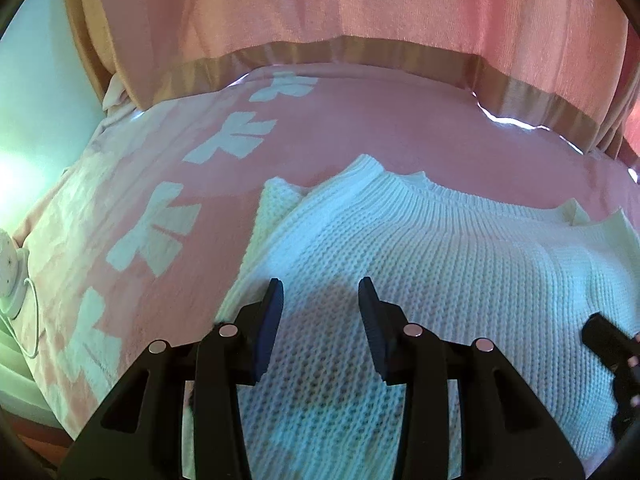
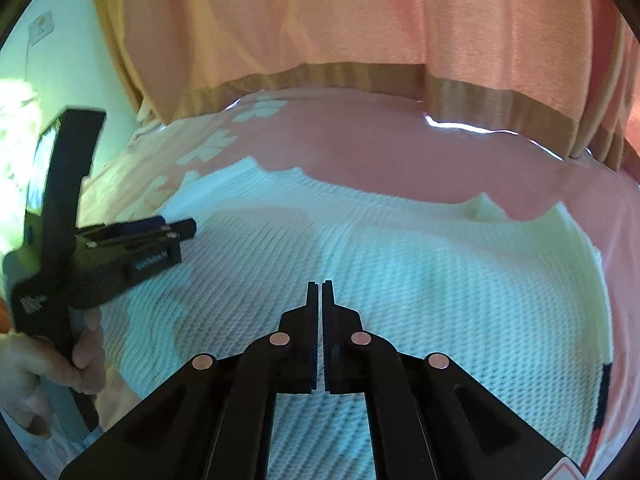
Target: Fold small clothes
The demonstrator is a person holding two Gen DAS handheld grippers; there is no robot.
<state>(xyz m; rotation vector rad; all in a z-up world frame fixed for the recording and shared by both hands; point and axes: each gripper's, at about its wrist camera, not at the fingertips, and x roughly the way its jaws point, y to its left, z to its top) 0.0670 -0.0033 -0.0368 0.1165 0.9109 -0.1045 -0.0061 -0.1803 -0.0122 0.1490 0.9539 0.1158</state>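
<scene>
A white knitted sweater lies spread on a pink bed cover, ribbed collar toward the far side. Its left sleeve is folded in at the far left. My left gripper is open and empty, hovering over the sweater's left half. In the right wrist view the sweater fills the middle. My right gripper is shut with nothing between its fingers, just above the knit. The left gripper also shows at the left of that view, held by a hand. The right gripper's tip shows at the right edge of the left wrist view.
The pink bed cover has white patterned shapes along its left side. A pink curtain with a brown hem hangs at the far edge. A white device with a cord sits at the bed's left edge. A light wall stands to the left.
</scene>
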